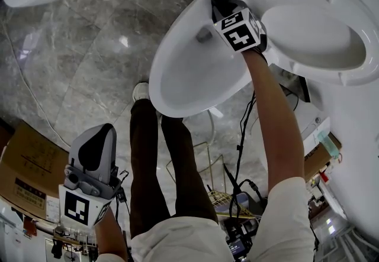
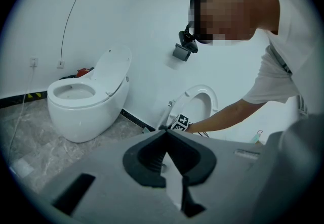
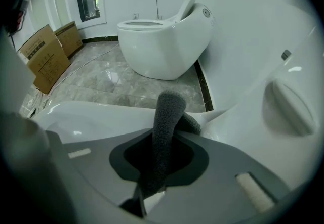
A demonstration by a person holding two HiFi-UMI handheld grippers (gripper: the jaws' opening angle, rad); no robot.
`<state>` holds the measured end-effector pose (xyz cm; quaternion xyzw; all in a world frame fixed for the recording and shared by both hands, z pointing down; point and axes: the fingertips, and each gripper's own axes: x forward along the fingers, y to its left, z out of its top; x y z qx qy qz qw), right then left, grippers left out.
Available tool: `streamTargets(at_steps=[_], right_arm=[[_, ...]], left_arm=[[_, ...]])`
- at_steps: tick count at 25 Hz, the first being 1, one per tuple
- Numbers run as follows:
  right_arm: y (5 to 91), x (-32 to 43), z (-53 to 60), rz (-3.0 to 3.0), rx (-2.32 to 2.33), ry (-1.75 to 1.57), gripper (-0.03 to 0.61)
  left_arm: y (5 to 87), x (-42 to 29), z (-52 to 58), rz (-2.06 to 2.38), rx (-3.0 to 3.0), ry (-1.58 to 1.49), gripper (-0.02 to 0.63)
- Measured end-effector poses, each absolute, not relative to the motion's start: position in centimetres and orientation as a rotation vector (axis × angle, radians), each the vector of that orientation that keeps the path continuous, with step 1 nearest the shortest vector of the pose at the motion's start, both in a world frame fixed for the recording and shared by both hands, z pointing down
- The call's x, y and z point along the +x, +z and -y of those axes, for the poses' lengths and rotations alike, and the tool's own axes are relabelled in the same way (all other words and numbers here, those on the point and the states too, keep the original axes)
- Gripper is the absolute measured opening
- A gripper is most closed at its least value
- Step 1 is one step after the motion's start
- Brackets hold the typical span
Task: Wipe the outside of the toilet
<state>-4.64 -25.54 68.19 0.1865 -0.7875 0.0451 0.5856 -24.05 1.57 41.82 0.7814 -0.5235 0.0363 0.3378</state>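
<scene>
My right gripper (image 3: 161, 141) pinches a grey fleecy cloth (image 3: 168, 109) over the white toilet (image 3: 91, 117); a second toilet (image 3: 162, 46) stands beyond.

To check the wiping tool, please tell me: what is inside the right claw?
A folded grey cloth is pinched in the right claw, sticking out toward the white toilet. Its lower end is covered by the claw.

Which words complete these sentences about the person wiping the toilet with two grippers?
The right gripper is shut on a grey ____.
The left gripper, held away from the toilet, grips ____.
The toilet's lid stands ____, not shut.
Missing words: cloth; nothing; open.
</scene>
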Motion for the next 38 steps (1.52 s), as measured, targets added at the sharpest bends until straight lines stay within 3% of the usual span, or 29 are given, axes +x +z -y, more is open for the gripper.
streamTargets(at_steps=[10,20,29,38], right_arm=[[64.4,-3.8,22.3,2.041,0.576,0.351,0.057],[53.2,0.8,14.1,2.346,0.849,0.839,0.055],[35.3,7.1,5.8,2.559,1.088,1.076,0.055],[12.3,13.6,0.4,2.723,1.289,0.845,0.055]], left_arm=[[41.2,-21.9,-1.6,1.332,2.068,0.091,-0.002],[37.1,-17.6,-1.7,1.290,2.161,0.098,-0.002],[28.4,-11.6,-3.1,1.201,2.284,0.151,-0.002],[13.7,-6.9,-5.6,1.175,2.413,0.150,-0.002]])
